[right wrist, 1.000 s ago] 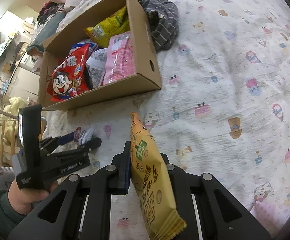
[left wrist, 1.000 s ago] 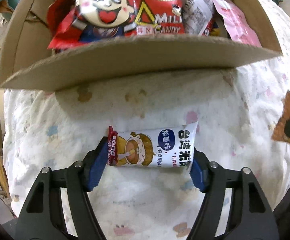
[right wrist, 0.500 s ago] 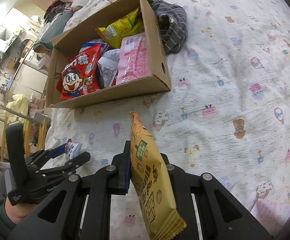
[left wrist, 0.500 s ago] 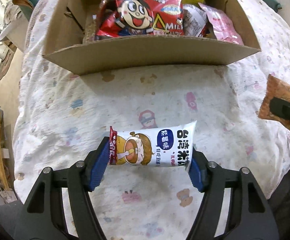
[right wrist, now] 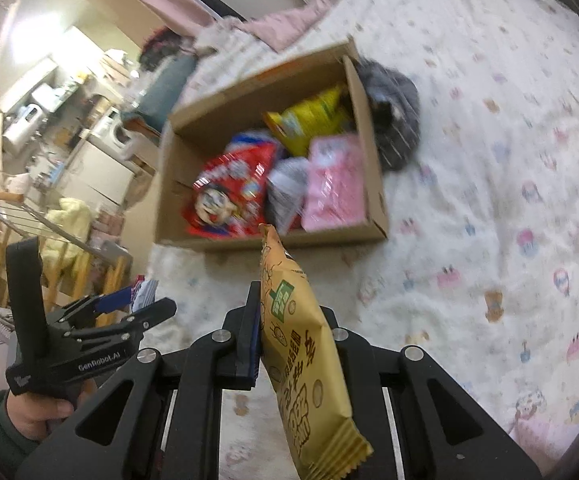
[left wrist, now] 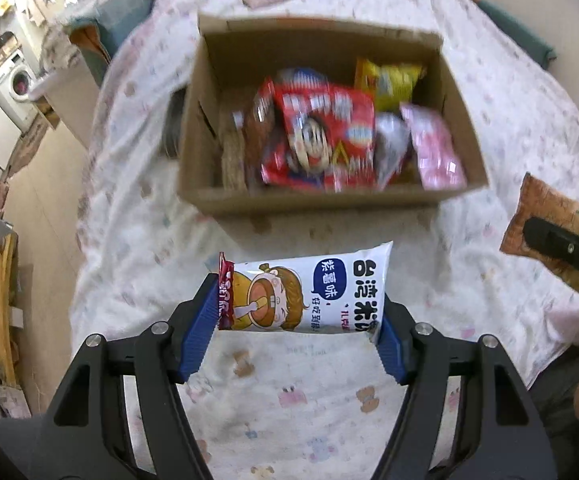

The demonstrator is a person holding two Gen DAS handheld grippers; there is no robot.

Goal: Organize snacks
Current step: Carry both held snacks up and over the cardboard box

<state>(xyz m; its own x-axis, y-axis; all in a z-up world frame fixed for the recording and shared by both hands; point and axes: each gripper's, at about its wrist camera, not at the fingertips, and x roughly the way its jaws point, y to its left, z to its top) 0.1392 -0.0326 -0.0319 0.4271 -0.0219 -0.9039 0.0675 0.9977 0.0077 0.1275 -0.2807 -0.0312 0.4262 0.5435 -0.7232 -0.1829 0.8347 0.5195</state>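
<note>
Left claw [left wrist: 301, 320] pinching white snack packet [left wrist: 309, 294] lengthwise, right claw [right wrist: 293, 336] pinching yellow packet [right wrist: 301, 344], striped cloth [right wrist: 393, 120] only right-view.

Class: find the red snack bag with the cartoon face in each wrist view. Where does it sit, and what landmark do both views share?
Left wrist: red bag upper centre, mid-box.
Right wrist: red bag left of centre, at the box's left.
Shared landmark: the cardboard box, with the pink packet to the bag's right.

1. The cardboard box [left wrist: 313, 200] stood open-topped; nothing covered its mouth.
2. Snack packets [left wrist: 321, 136] crowded its middle and right, leaving bare floor along the far wall.
3. Open bedsheet [left wrist: 289, 400] lay before the box.
</note>
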